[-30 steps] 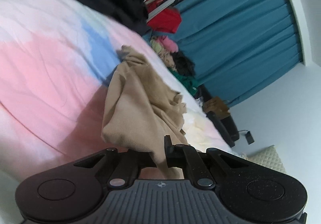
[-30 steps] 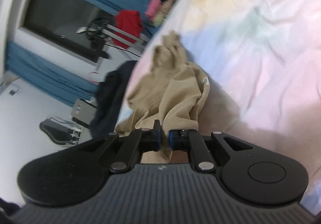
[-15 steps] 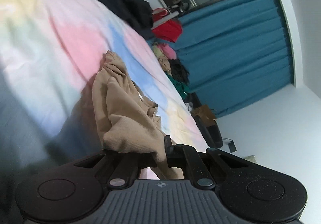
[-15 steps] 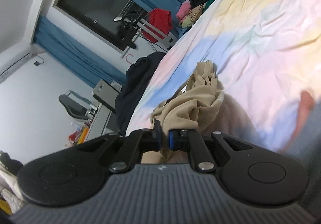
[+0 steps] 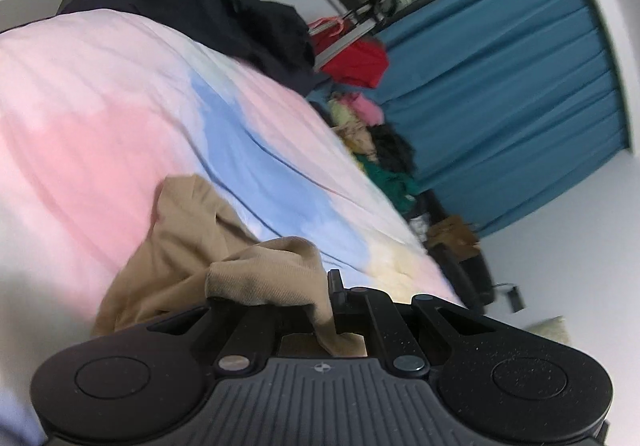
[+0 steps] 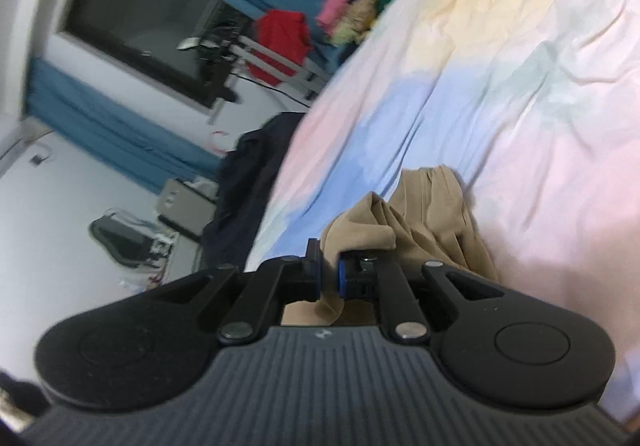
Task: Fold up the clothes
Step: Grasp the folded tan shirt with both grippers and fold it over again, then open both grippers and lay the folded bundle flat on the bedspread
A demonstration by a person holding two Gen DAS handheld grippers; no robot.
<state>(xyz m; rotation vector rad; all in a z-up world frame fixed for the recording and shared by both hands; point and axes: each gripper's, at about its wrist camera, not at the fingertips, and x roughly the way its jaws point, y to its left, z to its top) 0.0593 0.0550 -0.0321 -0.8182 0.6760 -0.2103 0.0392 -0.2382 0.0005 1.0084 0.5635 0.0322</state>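
Left tool with fingers pinched together on a tan garment fold, right tool likewise clamped on tan cloth between blue-padded fingertips, both tilted, low over the bed

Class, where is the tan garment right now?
In both wrist views the tan garment lies bunched on the pastel bedsheet, pinched by the left gripper and right gripper.
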